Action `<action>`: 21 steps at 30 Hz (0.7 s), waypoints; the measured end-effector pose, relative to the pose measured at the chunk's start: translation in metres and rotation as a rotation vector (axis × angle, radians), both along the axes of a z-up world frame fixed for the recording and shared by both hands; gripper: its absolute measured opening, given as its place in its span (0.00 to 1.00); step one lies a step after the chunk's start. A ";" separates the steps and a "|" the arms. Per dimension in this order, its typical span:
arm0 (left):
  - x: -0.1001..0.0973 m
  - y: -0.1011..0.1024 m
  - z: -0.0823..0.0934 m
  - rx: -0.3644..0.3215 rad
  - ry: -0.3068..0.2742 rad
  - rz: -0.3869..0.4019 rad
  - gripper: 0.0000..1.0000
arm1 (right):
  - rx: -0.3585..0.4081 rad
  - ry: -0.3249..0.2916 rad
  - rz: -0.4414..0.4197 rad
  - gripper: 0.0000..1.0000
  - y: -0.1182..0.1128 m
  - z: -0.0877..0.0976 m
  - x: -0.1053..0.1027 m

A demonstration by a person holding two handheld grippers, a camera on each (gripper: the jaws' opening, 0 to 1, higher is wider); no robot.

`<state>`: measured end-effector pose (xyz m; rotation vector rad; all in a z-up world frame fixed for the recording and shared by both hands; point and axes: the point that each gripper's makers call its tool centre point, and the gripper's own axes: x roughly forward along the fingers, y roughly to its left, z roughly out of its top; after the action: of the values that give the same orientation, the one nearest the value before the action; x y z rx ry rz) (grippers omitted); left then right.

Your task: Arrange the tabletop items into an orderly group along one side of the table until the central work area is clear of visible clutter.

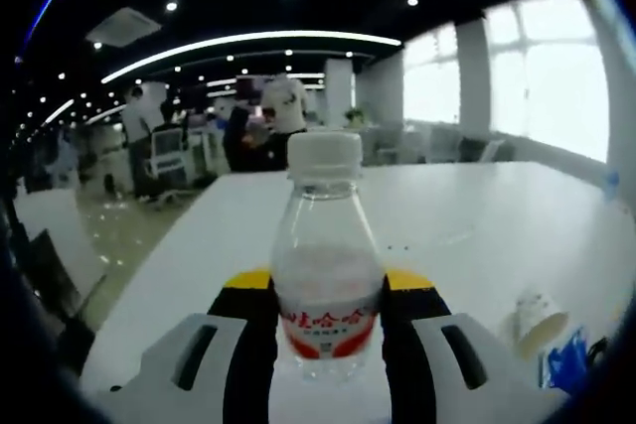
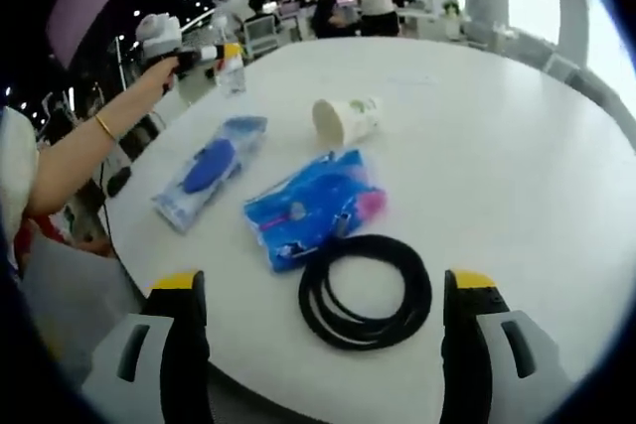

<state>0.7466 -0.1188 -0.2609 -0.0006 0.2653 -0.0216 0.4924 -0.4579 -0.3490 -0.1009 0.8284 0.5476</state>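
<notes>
In the left gripper view, the left gripper [image 1: 328,330] is clamping a water bottle [image 1: 326,265] at lower centre, standing upright on the white table [image 1: 477,215]. In the right gripper view, the right gripper [image 2: 328,345] is hanging with its jaws wide apart over a coiled black cable [image 2: 366,290]. A blue packet [image 2: 313,208], a second blue packet [image 2: 209,171] and a tipped paper cup [image 2: 346,119] are lying toward the frame's centre.

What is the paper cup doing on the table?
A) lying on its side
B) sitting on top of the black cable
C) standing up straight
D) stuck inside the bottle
A: the paper cup lies tipped on its side on the white table, apart from the black cable.
</notes>
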 end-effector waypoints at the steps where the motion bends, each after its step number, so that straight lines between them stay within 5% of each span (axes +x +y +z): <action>1: 0.001 0.000 -0.003 0.001 0.000 -0.002 0.37 | -0.002 0.003 0.000 0.98 0.000 -0.001 0.000; 11: 0.013 0.015 -0.033 0.022 0.007 0.018 0.37 | -0.004 0.026 -0.012 0.98 -0.003 -0.005 -0.002; 21: 0.009 0.017 -0.042 0.000 -0.022 0.026 0.37 | -0.007 0.036 -0.015 0.98 -0.004 -0.007 -0.003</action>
<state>0.7559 -0.1021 -0.3033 -0.0035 0.2437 0.0044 0.4893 -0.4619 -0.3562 -0.0911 0.8653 0.5341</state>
